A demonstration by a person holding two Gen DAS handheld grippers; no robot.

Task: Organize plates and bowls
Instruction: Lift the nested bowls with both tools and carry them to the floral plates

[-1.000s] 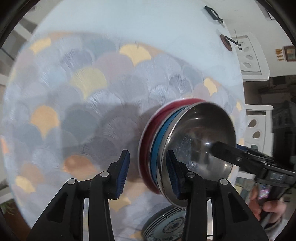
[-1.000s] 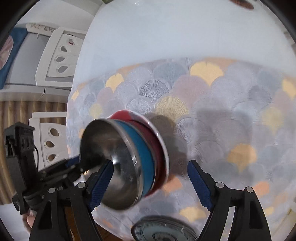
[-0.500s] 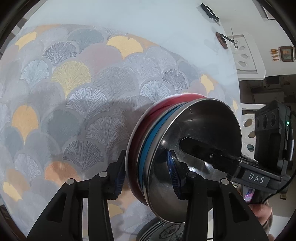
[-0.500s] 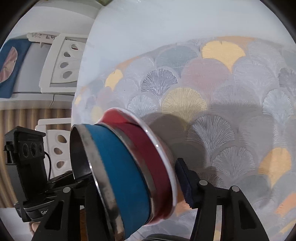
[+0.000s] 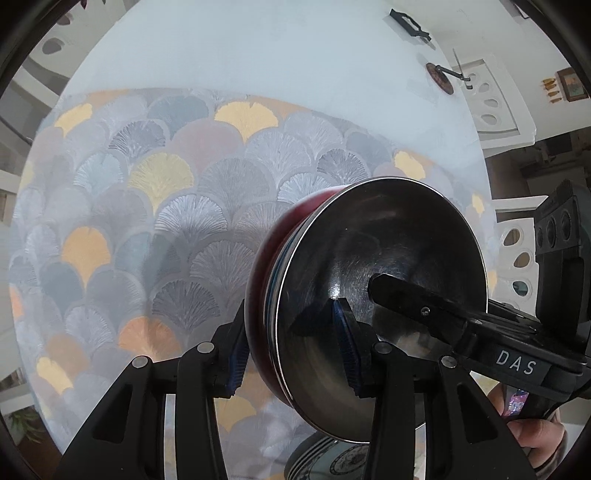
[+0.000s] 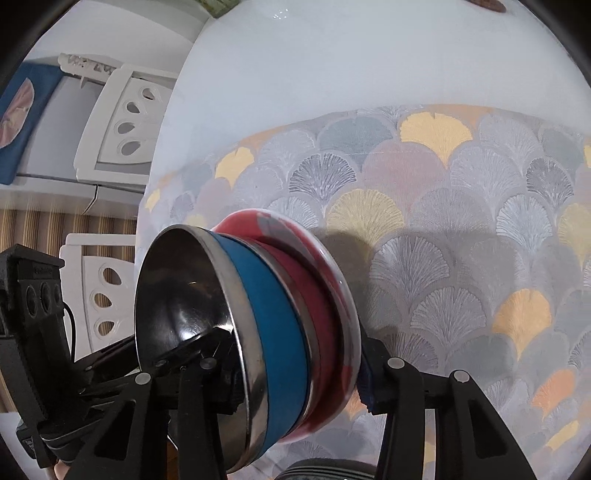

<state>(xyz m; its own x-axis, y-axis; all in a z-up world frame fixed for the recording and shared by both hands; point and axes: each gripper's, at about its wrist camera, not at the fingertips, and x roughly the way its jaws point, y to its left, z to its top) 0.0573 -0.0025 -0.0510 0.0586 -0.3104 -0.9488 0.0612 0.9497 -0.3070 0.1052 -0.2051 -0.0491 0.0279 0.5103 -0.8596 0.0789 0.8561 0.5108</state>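
A stack of nested bowls [image 5: 380, 280] stands on edge above the table: a steel bowl [image 6: 177, 306] with a blue outside innermost, then a red bowl [image 6: 317, 295]. My left gripper [image 5: 291, 350] is shut on the stack, with one pad inside the steel bowl and the other behind the red one. The jaws of my right gripper [image 6: 291, 365] are closing on the same stack. Its one finger [image 5: 406, 299] lies inside the steel bowl, and its blue pad [image 6: 365, 376] rests against the red bowl's back.
The round white table carries a fan-patterned cloth [image 5: 166, 206]. A patterned plate [image 5: 332, 458] lies at the near edge under the stack. White chairs [image 6: 122, 122] stand around the table. A black object [image 5: 410, 26] and a brown disc [image 5: 439, 77] lie at the far side.
The right gripper's wide-open jaws have closed in around the bowl stack. The stack, held by the left gripper, has come closer to the right camera and turned more side-on to it.
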